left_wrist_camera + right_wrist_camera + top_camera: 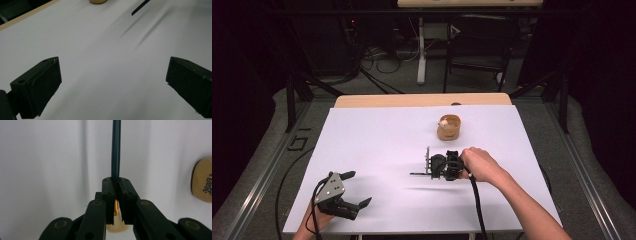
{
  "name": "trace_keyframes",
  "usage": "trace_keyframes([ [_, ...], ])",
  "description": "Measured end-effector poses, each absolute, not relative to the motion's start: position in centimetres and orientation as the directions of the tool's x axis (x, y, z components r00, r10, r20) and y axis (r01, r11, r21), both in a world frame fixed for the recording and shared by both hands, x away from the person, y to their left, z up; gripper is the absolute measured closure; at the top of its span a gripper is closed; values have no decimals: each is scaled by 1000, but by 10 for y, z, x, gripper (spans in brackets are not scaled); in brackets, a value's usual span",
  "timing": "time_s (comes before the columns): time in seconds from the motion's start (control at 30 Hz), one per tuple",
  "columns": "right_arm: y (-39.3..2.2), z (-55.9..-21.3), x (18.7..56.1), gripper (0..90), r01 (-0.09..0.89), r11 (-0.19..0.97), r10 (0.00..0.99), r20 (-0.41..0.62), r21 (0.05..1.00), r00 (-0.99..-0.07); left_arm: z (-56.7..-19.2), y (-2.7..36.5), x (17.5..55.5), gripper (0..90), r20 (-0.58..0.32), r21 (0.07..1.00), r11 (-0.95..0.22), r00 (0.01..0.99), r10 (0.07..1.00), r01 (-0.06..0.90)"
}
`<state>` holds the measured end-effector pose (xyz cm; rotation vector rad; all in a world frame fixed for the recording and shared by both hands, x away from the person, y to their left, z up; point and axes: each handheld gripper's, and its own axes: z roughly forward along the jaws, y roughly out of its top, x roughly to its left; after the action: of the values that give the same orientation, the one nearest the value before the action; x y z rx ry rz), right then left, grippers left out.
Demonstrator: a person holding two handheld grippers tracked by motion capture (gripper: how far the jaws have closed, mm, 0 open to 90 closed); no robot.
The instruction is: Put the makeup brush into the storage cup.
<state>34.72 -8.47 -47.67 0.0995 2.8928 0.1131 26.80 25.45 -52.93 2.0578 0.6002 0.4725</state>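
Observation:
A brush with a thin dark handle [116,150], a gold ferrule and pale bristles [117,227] is clamped in my right gripper [118,192]. In the high view this gripper [432,169] lies near the table's middle and points left, and the handle [417,174] sticks out level over the white surface. A small round wooden cup [449,128] stands just beyond it, with something pale inside. My left gripper [357,189] hovers at the near left corner, jaws wide apart and nothing between them [115,85].
The white tabletop [377,145] has a wooden edge along its far side. From the left gripper the brush handle's tip [140,6] and the cup's base [98,1] lie far ahead. Metal frames, table legs and cables stand beyond the table.

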Motion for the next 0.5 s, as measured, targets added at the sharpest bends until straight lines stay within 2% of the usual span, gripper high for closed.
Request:
trace_keyframes([
  [0.37,-83,-475,344,840,34,997,51,-261,69,-964,-507,218,288,6,121,742,-629,878,464,231],
  [0.5,-82,-474,342,840,15,997,34,-273,70,-961,-500,201,296,0,130,682,-703,912,389,202],
])
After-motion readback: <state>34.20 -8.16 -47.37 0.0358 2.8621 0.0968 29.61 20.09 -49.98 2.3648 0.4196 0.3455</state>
